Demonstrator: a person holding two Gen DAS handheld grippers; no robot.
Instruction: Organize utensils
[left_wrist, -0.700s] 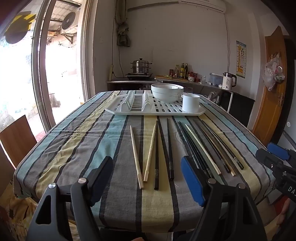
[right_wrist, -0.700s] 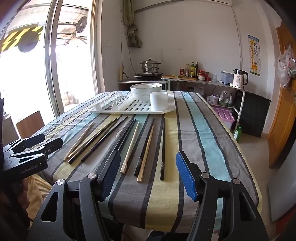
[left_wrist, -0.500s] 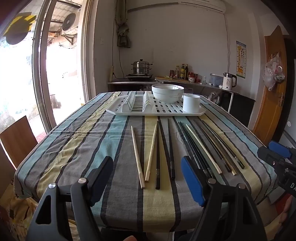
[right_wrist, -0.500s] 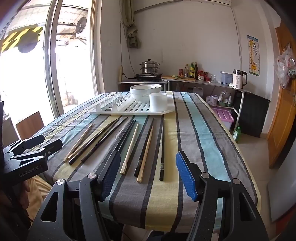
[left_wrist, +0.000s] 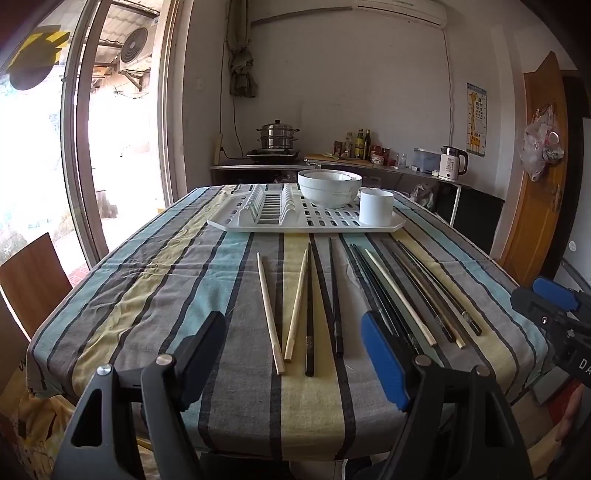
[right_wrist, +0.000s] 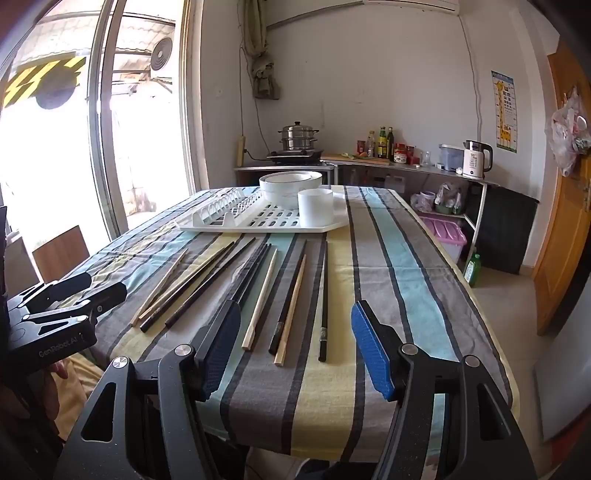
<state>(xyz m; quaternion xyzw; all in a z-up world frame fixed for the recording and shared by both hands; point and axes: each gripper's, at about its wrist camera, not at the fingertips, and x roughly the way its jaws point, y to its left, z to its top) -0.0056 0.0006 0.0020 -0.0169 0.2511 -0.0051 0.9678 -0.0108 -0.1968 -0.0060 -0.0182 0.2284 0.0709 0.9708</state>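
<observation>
Left tool (left_wrist: 293, 356) and right tool (right_wrist: 295, 347) (both spread apart, holding nothing) hover over chopsticks (left_wrist: 308, 306) on the tabletop (left_wrist: 147, 295); drying rack (left_wrist: 325, 221) at 12 o'clock.

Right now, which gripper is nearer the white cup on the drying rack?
Right. The right gripper faces the white cup nearly head-on; the left gripper sits farther left, the cup off to its right.

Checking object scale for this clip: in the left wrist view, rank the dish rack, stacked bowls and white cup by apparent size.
1. dish rack, clearly largest
2. stacked bowls
3. white cup, smallest, though it sits slightly nearer the camera than the bowls.
</observation>
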